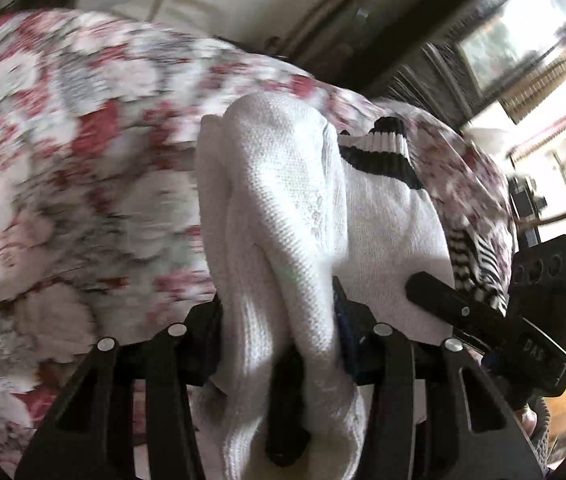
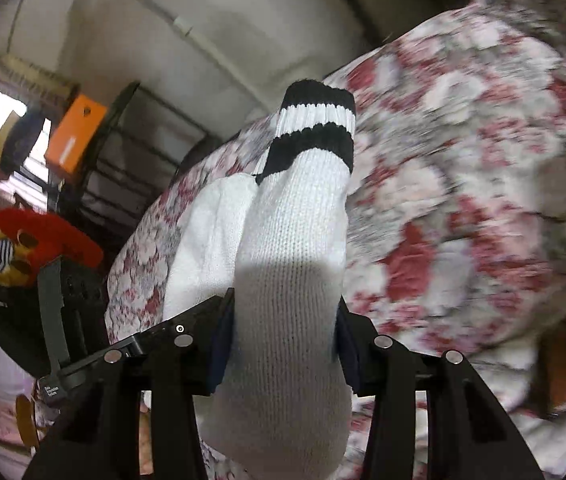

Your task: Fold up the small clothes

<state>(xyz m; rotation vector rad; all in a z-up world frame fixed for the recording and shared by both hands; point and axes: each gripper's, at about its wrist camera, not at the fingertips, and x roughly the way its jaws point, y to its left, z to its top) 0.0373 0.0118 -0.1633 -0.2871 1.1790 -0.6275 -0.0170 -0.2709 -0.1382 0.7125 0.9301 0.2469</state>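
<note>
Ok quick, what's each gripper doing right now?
Left gripper: shut on the sock.
Right gripper: shut on the sock too, at the part towards its striped cuff.

Both claws are matte black plastic. The left claw has flat, strut-like finger arms with long cut-out slots, four round silver screw heads across them, and a dark blue pad on its right finger. The right claw looks the same: slotted black arms, four silver screws, dark blue pads on both fingers.
</note>
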